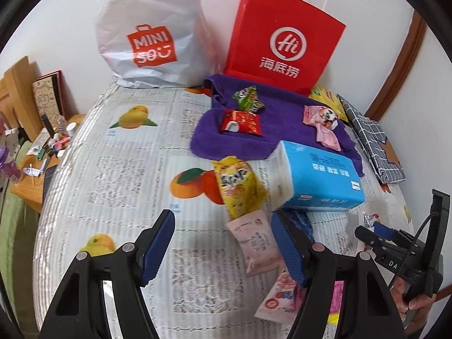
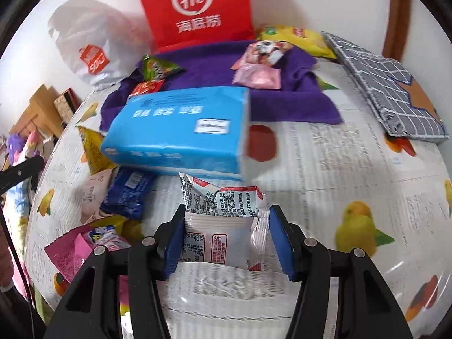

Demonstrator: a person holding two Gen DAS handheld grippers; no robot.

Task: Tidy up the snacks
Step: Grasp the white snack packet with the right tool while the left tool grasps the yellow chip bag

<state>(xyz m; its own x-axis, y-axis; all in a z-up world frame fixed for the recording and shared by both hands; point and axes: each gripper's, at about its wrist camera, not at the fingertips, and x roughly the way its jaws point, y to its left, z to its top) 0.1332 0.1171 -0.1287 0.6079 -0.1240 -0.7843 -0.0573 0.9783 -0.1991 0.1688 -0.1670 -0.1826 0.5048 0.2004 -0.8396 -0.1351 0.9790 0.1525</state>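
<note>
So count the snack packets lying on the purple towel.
4: a green packet at the back left, a red packet just in front of it, and two pink packets on the right. The tissue pack may hide others.

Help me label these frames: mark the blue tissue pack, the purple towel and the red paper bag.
blue tissue pack (image 2: 180, 130), right wrist view, top face.
purple towel (image 1: 282, 107), left wrist view, bare middle.
red paper bag (image 1: 285, 42), left wrist view, front logo.

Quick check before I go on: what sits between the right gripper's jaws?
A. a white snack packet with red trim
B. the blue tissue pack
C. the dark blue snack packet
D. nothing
A: in the right wrist view the right gripper has its jaws on either side of the white snack packet with red trim; the blue tissue pack lies beyond it.
</note>
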